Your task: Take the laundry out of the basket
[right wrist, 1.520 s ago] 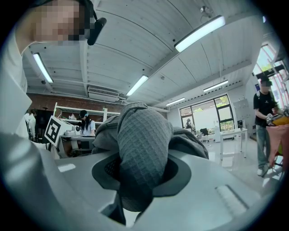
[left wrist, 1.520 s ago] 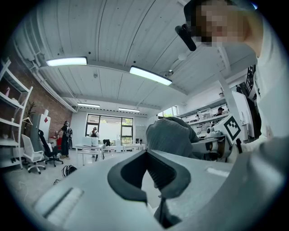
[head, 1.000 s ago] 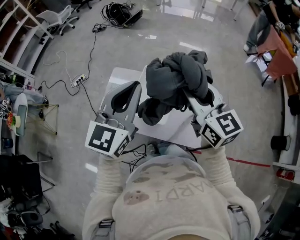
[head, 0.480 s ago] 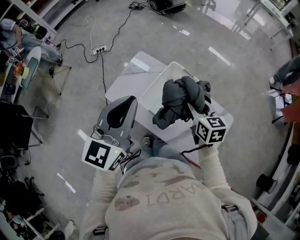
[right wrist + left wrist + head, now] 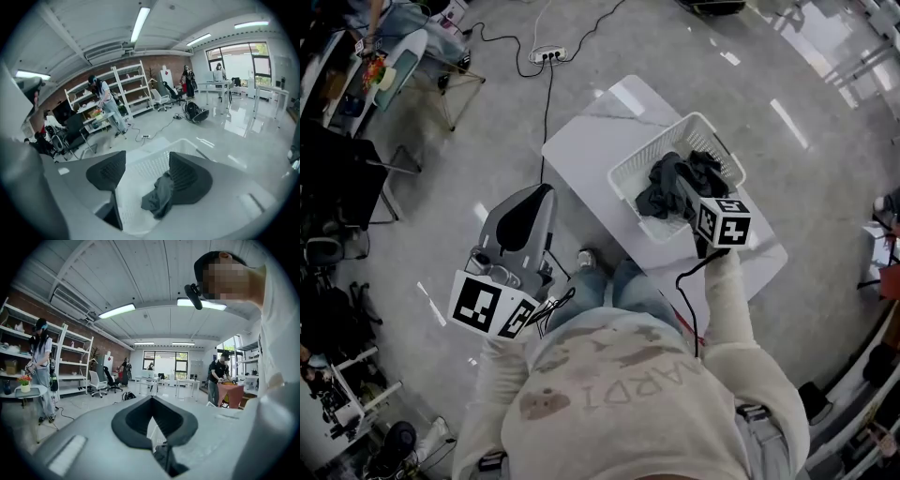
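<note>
A white mesh laundry basket [image 5: 626, 174] stands on a white table [image 5: 598, 139]. Dark grey laundry [image 5: 667, 184] lies bunched inside it. My right gripper [image 5: 680, 185] reaches down into the basket over the pile. In the right gripper view its jaws [image 5: 145, 164] stand wide open, and a dark cloth [image 5: 157, 196] rests against the right pad above the basket floor; the basket rim [image 5: 183, 141] shows beyond. My left gripper [image 5: 541, 191] is off the table's near left side, shut and empty. In its own view the pads [image 5: 152, 401] meet, with the cloth [image 5: 164, 456] glimpsed below.
A power strip [image 5: 548, 53] and its cable lie on the floor beyond the table. Chairs and a small stand [image 5: 403, 70] crowd the far left. The left gripper view shows shelves [image 5: 70, 362], desks and people in the background. My feet [image 5: 586, 260] are by the table's near edge.
The head camera has pulled far back and the basket has come into full view. The grey bundle, held high in my right gripper before, now sits down in the basket.
</note>
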